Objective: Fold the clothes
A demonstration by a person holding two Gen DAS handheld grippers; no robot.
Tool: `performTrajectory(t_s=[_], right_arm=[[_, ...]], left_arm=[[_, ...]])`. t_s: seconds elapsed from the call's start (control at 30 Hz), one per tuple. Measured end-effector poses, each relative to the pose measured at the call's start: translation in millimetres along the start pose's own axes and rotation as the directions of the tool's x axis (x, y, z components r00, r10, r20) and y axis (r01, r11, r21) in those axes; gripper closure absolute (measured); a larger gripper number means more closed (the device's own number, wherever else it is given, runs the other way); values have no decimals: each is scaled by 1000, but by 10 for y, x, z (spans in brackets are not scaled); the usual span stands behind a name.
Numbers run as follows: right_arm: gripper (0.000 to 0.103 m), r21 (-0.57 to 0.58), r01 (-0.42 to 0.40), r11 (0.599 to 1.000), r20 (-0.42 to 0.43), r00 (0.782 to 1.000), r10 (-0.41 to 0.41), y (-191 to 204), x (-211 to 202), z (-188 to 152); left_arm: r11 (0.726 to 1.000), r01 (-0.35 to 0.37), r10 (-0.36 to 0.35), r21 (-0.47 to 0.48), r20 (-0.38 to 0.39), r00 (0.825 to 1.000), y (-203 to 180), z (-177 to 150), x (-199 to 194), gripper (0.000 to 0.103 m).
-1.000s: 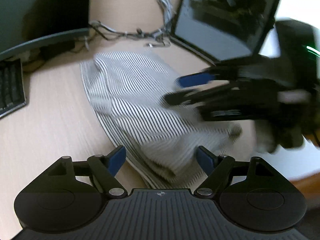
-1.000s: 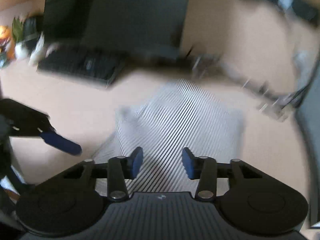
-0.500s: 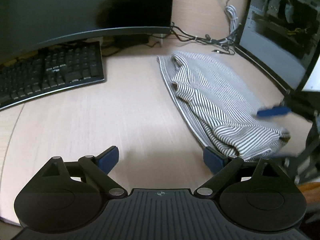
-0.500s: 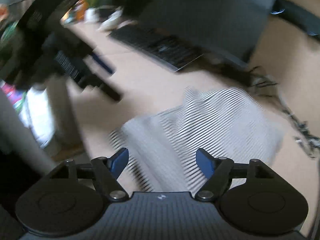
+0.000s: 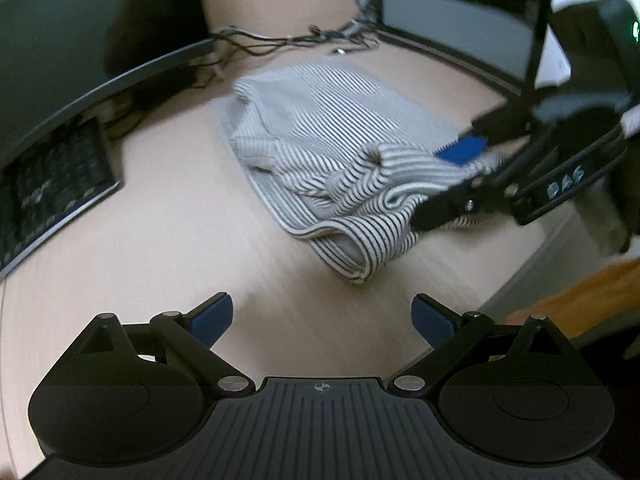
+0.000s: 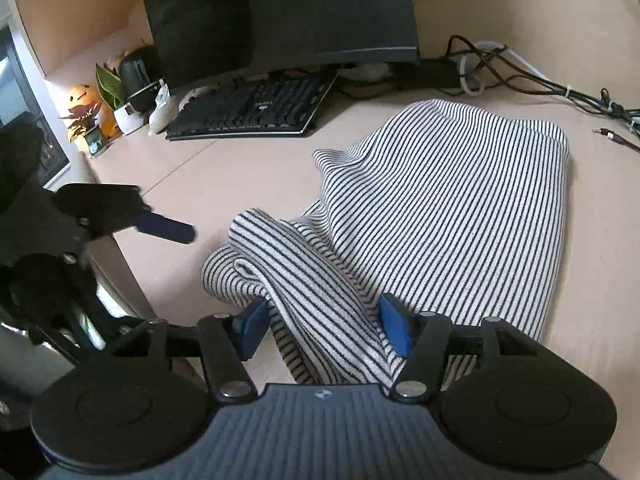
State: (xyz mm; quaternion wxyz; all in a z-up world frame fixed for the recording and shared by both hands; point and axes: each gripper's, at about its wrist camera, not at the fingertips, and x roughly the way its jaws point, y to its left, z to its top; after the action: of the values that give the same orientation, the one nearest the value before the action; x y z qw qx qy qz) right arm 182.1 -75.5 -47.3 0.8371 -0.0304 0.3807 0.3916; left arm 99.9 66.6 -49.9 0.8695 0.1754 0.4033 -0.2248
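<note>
A black-and-white striped garment (image 5: 344, 152) lies partly folded on the light wooden desk (image 5: 160, 248). In the right wrist view the garment (image 6: 440, 208) has a bunched fold at its near end. My right gripper (image 6: 324, 328) is open, its blue pads on either side of that bunched fold. It shows in the left wrist view (image 5: 448, 184) at the garment's right end. My left gripper (image 5: 322, 318) is open and empty over bare desk, short of the garment's near corner. It shows in the right wrist view (image 6: 160, 228) at the left.
A black keyboard (image 6: 256, 108) and a dark curved monitor (image 6: 280, 12) stand behind the garment. Cables (image 6: 560, 84) trail at the back right. A small plant and an orange figure (image 6: 88, 108) sit at the far left. A dark case (image 5: 460, 12) stands at the right.
My right gripper has come down onto the garment's near end and now straddles a bunched fold. My left gripper has swung back toward the garment and stays open and empty.
</note>
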Motion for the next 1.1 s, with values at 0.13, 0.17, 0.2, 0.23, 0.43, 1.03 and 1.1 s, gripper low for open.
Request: performTrajectory(t_s=[0.13, 0.17, 0.2, 0.23, 0.43, 1.03, 1.1], right_arm=[[40, -118, 76, 990, 5, 997, -76, 231, -17, -70], [33, -166, 109, 980, 15, 994, -108, 304, -85, -115], [26, -219, 151, 964, 35, 989, -147, 369, -168, -170], [25, -280, 199, 939, 66, 980, -188, 441, -209, -233], [25, -419, 355, 835, 133, 934, -330, 623, -82, -454], [72, -351, 402, 846, 35, 908, -417, 765, -62, -310], [73, -344, 397, 851, -2, 906, -424, 813, -175, -305]], left_arm=[[999, -34, 34, -1, 21, 999, -19, 149, 144, 4], [999, -29, 30, -27, 29, 999, 10, 200, 146, 4], [998, -20, 22, -53, 33, 999, 42, 244, 147, 4], [997, -7, 10, -77, 34, 999, 76, 285, 147, 4], [983, 90, -85, -159, 40, 996, 202, 424, 200, 4], [912, 400, -369, -92, 247, 896, 890, 1176, 378, 32], [891, 450, -429, -56, 220, 876, 785, 1210, 546, 34]])
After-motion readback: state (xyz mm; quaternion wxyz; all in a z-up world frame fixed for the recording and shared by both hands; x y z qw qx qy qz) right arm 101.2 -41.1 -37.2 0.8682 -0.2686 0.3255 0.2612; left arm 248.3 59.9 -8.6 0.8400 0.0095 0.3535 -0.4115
